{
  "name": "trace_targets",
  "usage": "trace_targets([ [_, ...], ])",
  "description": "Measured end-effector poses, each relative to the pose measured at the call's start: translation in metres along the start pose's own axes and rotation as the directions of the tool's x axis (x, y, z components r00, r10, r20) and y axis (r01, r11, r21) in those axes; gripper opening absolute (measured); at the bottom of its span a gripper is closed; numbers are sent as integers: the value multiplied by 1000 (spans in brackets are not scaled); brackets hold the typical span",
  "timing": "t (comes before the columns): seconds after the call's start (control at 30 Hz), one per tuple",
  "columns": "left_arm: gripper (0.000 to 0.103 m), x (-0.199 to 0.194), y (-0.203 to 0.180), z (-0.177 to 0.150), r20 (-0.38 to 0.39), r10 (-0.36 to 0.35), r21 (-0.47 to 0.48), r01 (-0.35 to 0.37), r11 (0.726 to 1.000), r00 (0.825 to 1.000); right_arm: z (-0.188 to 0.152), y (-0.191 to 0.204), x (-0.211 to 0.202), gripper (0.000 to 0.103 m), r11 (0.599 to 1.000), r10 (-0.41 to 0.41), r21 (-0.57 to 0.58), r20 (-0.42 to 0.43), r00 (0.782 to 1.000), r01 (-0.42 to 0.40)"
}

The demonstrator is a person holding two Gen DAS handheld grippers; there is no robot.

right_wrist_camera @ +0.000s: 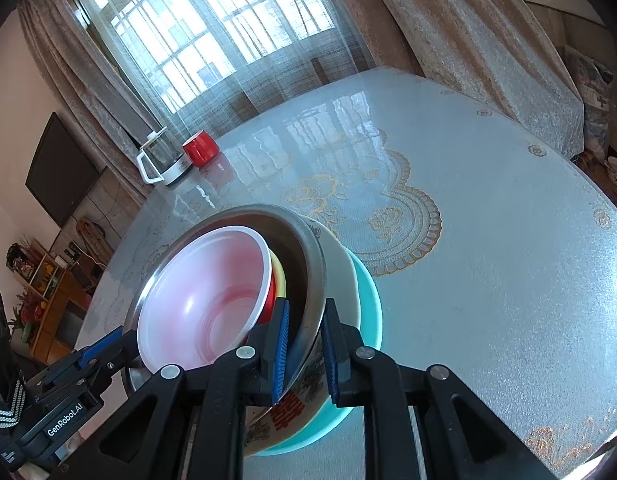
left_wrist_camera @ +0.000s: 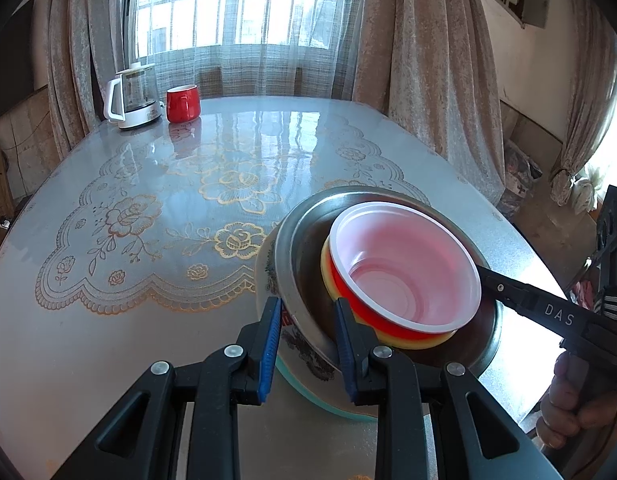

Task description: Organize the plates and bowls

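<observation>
Left tongs: black arms, blue pads, jaws nearly closed on the near rim of the steel bowl; one pad outside the rim, one inside. Seen at lower left of the right wrist view, reaching the same stack from the other side.

Right tongs: same make, jaws nearly closed on the steel bowl's rim at the opposite edge; inner pad against the inside wall, outer pad outside. Seen at far right of the left wrist view as a black arm lettered "DAS", tip hidden behind the white bowl's rim; hand on its grip.

Stack, near edge of the table, nested and tilted:
- teal plate, lowest, on the table.
- cream bowl with dark floral print and a red character, on the plate.
- steel bowl, in the cream bowl.
- yellow bowl, in the steel bowl, only its rim showing.
- red bowl, in the yellow one.
- white bowl, translucent, innermost.

Table: glossy cover over a lace cloth with gold rose pattern.

Far left corner of table: kettle, glass with white handle; red mug just beside it on the right.

Background: curtains either side of a barred window.
</observation>
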State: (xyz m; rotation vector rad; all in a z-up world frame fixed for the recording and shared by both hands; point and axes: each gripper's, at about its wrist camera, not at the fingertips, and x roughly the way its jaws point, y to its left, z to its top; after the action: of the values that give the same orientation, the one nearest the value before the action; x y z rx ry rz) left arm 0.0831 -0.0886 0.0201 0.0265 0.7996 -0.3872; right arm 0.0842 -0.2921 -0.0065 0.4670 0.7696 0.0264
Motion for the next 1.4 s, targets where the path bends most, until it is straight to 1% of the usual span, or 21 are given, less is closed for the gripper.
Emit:
trace_targets([
  [0.2, 27, -3, 0, -1, 4, 2, -3, -2, 1000, 1000, -3, 0, -2, 18, 1000, -1, 2, -3, 1000, 1],
  [0.3, 27, -5, 0, -3, 7, 0, -8, 0, 1000, 1000, -3, 1, -4, 22, 1000, 3, 4, -3, 1000, -3],
  [0.37, 27, -7, -1, -3, 14, 0, -13, 0, 1000, 1000, -3, 3, -5, 23, 1000, 0, -1, -2, 1000, 0],
  [0.53, 27, -16, -1, -5, 34, -1, -20, 2, 1000, 999, -4, 9, -10, 27, 999, -27, -17, 10, 1000, 28],
  [0.8, 27, -26, 2, -10, 60, 35, -39, -32, 999, 998, -5, 21, -25, 31, 995, -74, -69, 62, 995, 79],
  [1.0, 28, -35, 0, -15, 71, 77, -34, -75, 997, 994, -10, 35, -37, 34, 985, -124, -106, 122, 985, 137],
  [1.03, 29, -37, -1, -16, 73, 88, -31, -86, 996, 993, -11, 37, -38, 34, 983, -134, -108, 131, 982, 149],
  [1.1, 34, -40, -2, -19, 82, 112, -27, -110, 994, 990, -13, 41, -40, 34, 978, -157, -111, 149, 976, 174],
  [1.3, 39, -45, -9, -27, 101, 151, -10, -151, 988, 983, -27, 52, -44, 35, 960, -215, -133, 204, 955, 244],
  [1.4, 40, -46, -12, -32, 108, 161, -1, -162, 987, 981, -32, 54, -46, 35, 955, -233, -133, 223, 947, 266],
])
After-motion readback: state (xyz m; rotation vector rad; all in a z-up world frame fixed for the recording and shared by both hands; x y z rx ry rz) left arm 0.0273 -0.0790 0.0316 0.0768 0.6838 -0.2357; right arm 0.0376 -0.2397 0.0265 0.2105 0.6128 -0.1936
